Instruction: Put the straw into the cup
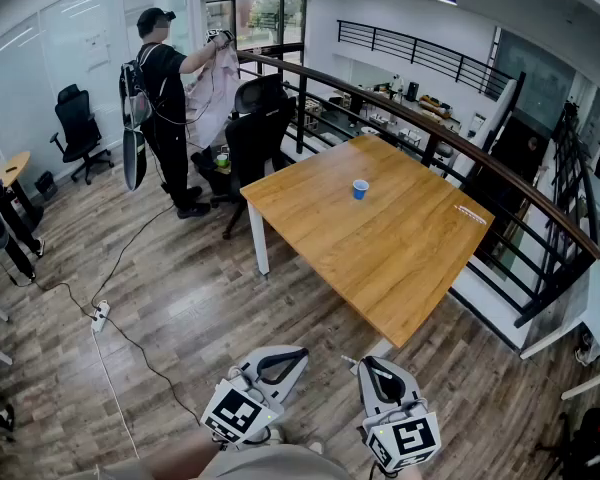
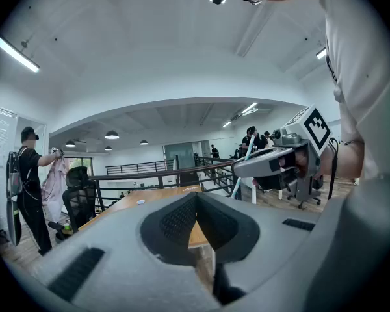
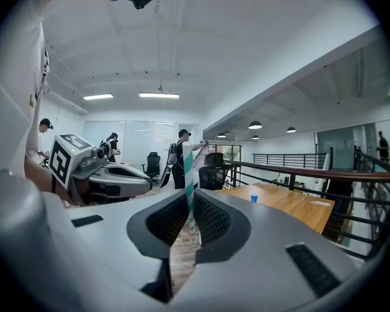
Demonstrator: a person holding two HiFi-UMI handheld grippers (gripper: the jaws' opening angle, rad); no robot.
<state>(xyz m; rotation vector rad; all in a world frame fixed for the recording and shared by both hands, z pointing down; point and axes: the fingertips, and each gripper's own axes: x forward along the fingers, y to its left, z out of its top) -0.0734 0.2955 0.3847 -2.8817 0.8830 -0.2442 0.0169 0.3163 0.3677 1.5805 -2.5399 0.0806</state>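
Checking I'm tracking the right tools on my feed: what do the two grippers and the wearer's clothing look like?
Both the left gripper and right gripper have smooth grey moulded shells with dark, textured pads inside the jaws. Each carries a white cube printed with black square markers. The person wears a white top.

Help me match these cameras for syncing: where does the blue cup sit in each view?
Head view: blue cup upper centre, on the wooden table.
Left gripper view: only a pale speck on the tabletop; cannot tell if it is the cup.
Right gripper view: right of centre.
Shared landmark: that table.
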